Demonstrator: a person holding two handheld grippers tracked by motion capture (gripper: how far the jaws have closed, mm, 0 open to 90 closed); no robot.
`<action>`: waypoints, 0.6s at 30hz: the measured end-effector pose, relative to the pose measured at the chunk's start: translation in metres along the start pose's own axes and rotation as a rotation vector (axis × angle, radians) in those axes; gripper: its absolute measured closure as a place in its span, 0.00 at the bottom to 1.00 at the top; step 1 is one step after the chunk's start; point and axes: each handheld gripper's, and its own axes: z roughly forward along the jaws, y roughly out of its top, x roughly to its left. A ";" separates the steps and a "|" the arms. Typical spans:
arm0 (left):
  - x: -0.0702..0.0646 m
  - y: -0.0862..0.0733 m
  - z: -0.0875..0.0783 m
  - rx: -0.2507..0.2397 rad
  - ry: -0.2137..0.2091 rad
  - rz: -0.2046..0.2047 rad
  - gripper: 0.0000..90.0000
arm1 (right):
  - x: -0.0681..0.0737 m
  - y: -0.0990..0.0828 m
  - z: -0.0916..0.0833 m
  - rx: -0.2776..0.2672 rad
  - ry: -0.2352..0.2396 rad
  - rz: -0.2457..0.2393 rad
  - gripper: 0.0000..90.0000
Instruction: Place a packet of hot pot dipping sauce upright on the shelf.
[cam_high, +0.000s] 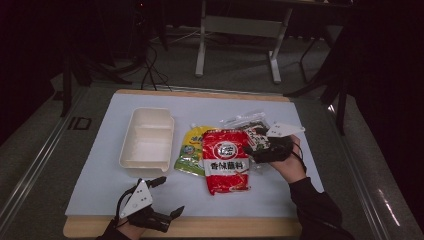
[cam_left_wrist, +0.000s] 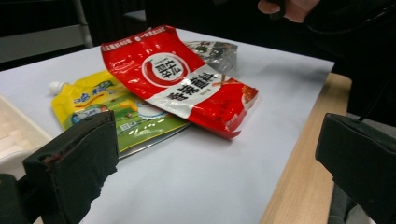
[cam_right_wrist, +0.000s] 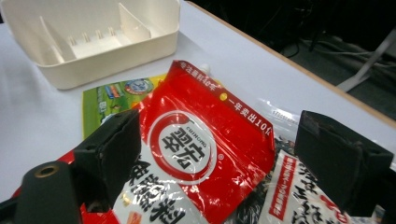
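Note:
A red pouch (cam_high: 225, 161) (cam_left_wrist: 180, 79) (cam_right_wrist: 196, 154) lies in the middle of the white sheet, overlapping a yellow-green pouch (cam_high: 190, 150) (cam_left_wrist: 107, 109) (cam_right_wrist: 112, 95) on its left. A dark clear-edged packet (cam_high: 248, 129) (cam_left_wrist: 212, 51) (cam_right_wrist: 299, 191) lies partly under its right side. A cream divided box (cam_high: 146, 141) (cam_right_wrist: 93, 37) stands to the left. My right gripper (cam_high: 255, 150) (cam_right_wrist: 219, 158) hovers open over the red pouch's right edge and the dark packet. My left gripper (cam_high: 169, 196) (cam_left_wrist: 215, 163) is open near the front edge, with nothing between its jaws.
The white sheet (cam_high: 100, 180) covers a wooden table whose front edge (cam_high: 225, 227) shows at the bottom. Table legs and cables (cam_high: 200, 55) stand on the dark floor beyond. Bare sheet lies in front of the pouches.

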 end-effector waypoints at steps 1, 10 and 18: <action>0.000 0.000 0.000 0.003 -0.001 -0.002 0.01 | -0.003 -0.002 0.004 -0.006 0.008 0.018 0.18; 0.001 -0.001 0.000 -0.005 0.006 0.001 0.01 | -0.029 -0.011 0.037 0.056 0.031 0.083 0.22; 0.001 -0.002 0.001 0.004 -0.003 0.001 0.01 | -0.042 -0.015 0.060 0.117 0.050 0.123 0.21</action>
